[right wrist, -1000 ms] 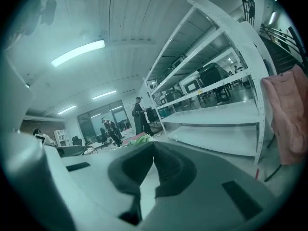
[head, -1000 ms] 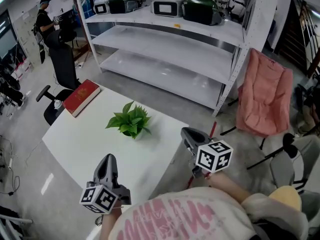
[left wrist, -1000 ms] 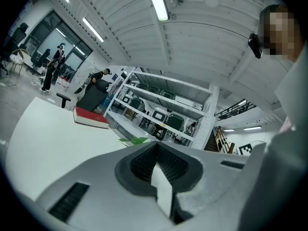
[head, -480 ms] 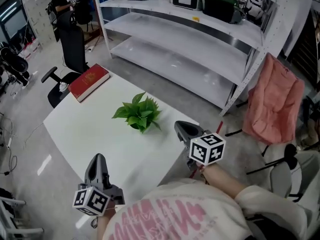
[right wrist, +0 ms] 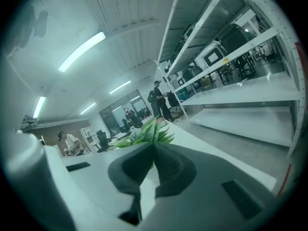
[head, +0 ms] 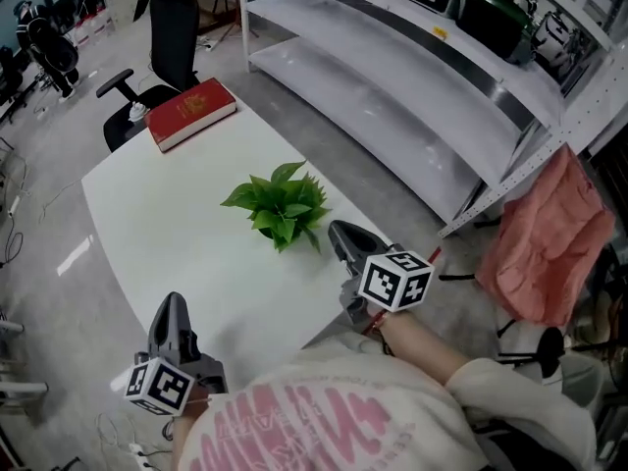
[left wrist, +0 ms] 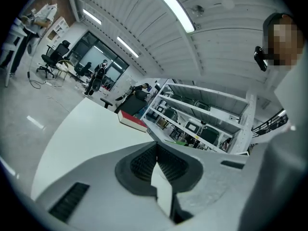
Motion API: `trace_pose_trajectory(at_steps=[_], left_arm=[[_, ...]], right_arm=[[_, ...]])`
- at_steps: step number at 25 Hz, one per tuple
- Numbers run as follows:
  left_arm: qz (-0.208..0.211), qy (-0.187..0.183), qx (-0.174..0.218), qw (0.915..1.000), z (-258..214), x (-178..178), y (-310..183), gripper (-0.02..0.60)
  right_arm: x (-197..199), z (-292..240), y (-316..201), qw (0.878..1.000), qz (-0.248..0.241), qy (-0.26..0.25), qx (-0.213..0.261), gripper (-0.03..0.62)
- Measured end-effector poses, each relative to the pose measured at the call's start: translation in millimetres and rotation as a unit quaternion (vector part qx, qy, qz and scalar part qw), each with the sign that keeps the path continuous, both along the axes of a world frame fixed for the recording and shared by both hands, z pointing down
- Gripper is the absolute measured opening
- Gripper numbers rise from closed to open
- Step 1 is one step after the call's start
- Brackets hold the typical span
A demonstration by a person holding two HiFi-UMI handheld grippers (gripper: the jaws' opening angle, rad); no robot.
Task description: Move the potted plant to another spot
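Observation:
The potted plant (head: 280, 204), a small bunch of green leaves, stands on the white table (head: 167, 234) near its right edge. My right gripper (head: 334, 230) is shut and empty. It hovers just to the right of the plant and points at it without touching. In the right gripper view the leaves (right wrist: 149, 131) rise directly behind the closed jaw tips (right wrist: 154, 146). My left gripper (head: 173, 300) is at the table's near edge, well short of the plant. Its jaws (left wrist: 156, 147) meet at the tips with nothing between them.
A red book (head: 191, 113) lies at the table's far left corner, also visible past the left jaws (left wrist: 134, 120). A black office chair (head: 137, 96) stands behind it. A white shelf rack (head: 412, 96) runs along the back, and a pink folding chair (head: 545, 234) stands at the right.
Both grippers have moved forward and down toward the table, the right one closing in on the plant. The plant and the book have kept their places on the table.

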State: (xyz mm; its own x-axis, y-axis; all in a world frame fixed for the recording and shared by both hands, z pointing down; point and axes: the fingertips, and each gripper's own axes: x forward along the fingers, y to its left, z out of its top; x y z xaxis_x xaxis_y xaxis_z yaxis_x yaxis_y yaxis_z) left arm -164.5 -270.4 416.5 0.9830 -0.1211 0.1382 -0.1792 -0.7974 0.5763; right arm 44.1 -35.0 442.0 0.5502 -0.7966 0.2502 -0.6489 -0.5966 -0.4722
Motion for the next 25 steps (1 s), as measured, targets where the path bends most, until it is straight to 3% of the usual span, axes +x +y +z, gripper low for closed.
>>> trace_pose_trajectory(at_steps=[6, 9, 13, 14, 18, 20, 23, 25], left_arm=[[-0.047, 0.005, 0.012, 0.9988, -4, 10, 13, 0.003], [-0.077, -0.006, 0.0, 0.997, 7, 9, 25, 0.003], [-0.108, -0.024, -0.011, 0.9938, 21, 8, 40, 0.003], [-0.114, -0.029, -0.012, 0.9929, 24, 8, 44, 0.003], [-0.147, -0.042, -0.014, 0.9882, 31, 2, 55, 0.003], [-0.166, -0.048, -0.018, 0.9848, 35, -5, 61, 0.003], [-0.194, -0.058, -0.023, 0.979, 41, -18, 71, 0.003], [-0.212, -0.067, -0.024, 0.9748, 43, -27, 77, 0.003]], right_arm=[[16, 16, -3, 0.996, -0.077, 0.006, -0.037, 0.006], [18, 32, -4, 0.987, -0.14, 0.015, -0.078, 0.006], [18, 48, -9, 0.972, -0.212, 0.033, -0.096, 0.008], [17, 52, -10, 0.968, -0.226, 0.042, -0.101, 0.028], [12, 62, -19, 0.949, -0.284, 0.076, -0.112, 0.271], [4, 67, -26, 0.936, -0.32, 0.089, -0.112, 0.354], [-4, 72, -37, 0.921, -0.356, 0.115, -0.111, 0.446], [-3, 72, -46, 0.919, -0.36, 0.125, -0.103, 0.493]])
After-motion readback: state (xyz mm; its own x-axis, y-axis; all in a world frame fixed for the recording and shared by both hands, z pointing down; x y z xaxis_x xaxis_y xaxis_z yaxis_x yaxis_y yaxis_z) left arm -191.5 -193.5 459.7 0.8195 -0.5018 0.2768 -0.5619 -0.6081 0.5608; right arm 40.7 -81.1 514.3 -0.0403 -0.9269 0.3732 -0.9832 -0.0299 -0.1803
